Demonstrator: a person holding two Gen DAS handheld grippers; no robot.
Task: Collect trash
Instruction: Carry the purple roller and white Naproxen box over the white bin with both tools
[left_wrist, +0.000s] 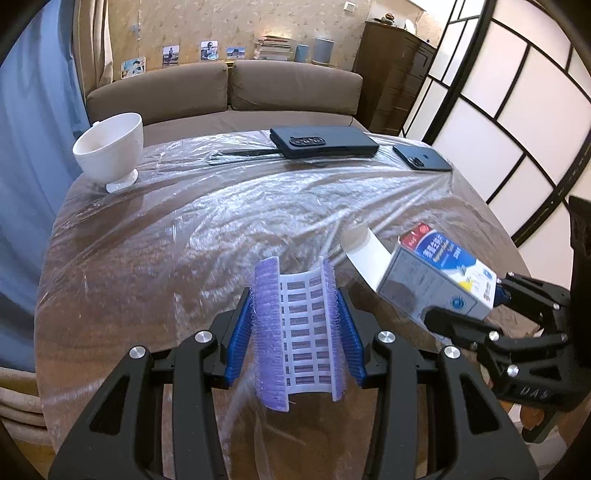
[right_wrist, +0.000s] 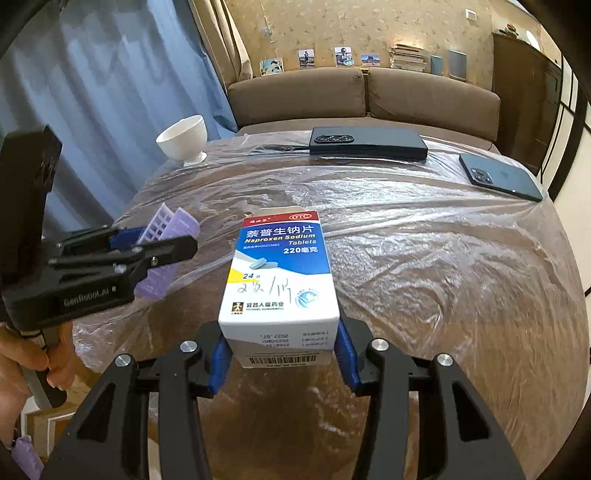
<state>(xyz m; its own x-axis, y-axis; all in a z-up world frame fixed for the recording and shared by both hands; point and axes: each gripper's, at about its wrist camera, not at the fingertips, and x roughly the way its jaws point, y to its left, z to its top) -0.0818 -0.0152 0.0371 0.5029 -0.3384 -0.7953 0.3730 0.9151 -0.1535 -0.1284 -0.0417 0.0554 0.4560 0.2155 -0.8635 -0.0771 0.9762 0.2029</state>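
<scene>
Over table (right_wrist: 443, 277), box (right_wrist: 280, 273) lengthwise ahead.

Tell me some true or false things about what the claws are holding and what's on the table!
1. The left claw holds a purple hair roller. True.
2. The right claw is empty. False: it grips a medicine box.
3. The box's far flap is open. True.
4. The white cup lies tipped over. False: it stands upright on the table.
5. Three phones lie on the table. False: two, a thick one and a thin one.
</scene>
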